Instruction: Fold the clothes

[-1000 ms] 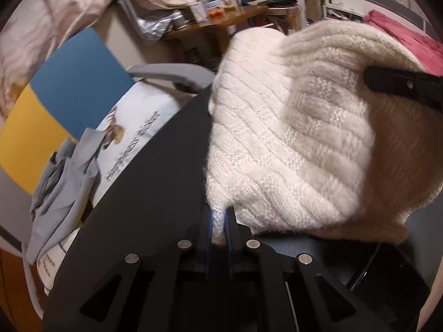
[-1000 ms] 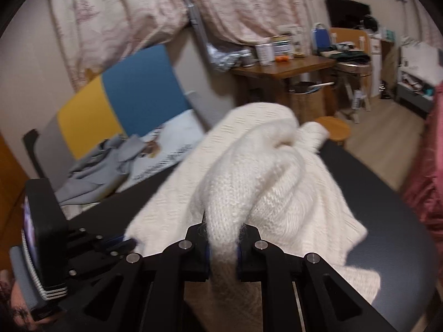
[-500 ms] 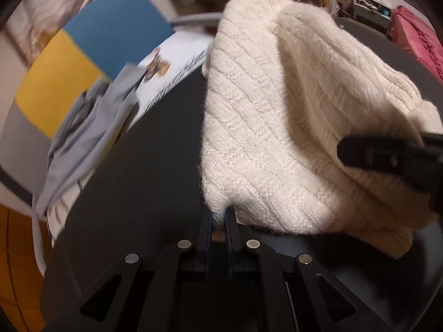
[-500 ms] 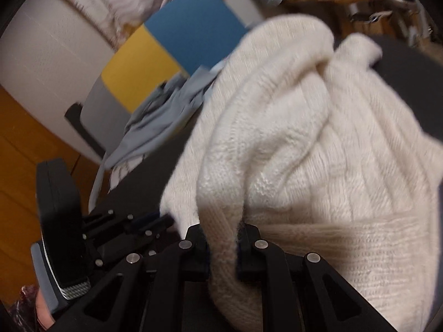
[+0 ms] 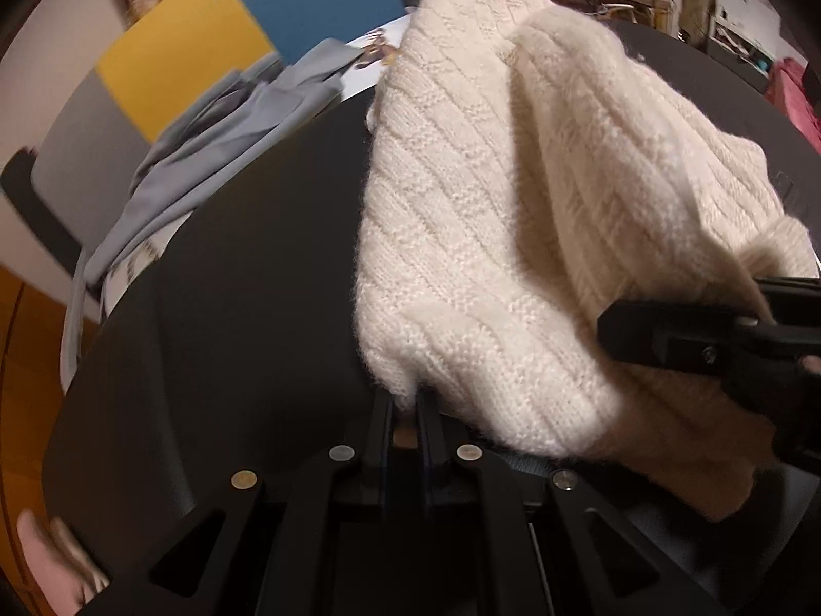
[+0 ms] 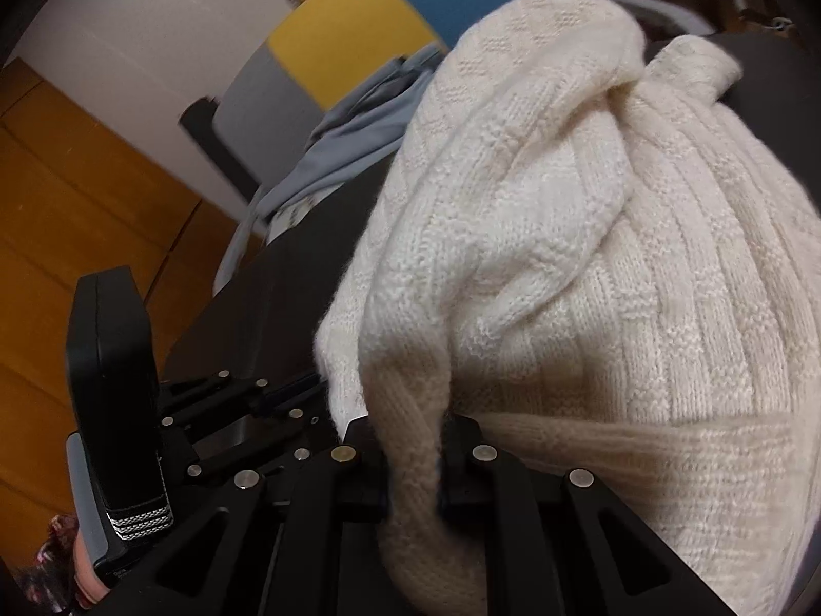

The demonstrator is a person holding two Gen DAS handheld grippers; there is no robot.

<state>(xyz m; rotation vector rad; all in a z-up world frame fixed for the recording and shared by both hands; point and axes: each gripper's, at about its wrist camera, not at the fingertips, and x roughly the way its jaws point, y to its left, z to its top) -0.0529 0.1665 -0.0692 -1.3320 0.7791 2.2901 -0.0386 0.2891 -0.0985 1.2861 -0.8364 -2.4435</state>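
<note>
Both hand-held grippers, left (image 5: 405,405) and right (image 6: 413,441), clamp the cream sweater (image 5: 513,215) mid-fold over the table (image 5: 246,267); next, lay it flat.

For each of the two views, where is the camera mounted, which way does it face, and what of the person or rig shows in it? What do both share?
Left wrist: sits on the left gripper, looking down along its fingers at the cream sweater it pinches over the black table; the right gripper enters from the right.
Right wrist: sits on the right gripper, facing the sweater fold it clamps; the left gripper shows at left.
Shared: sweater, table, grey garment, yellow-and-blue panel.
</note>
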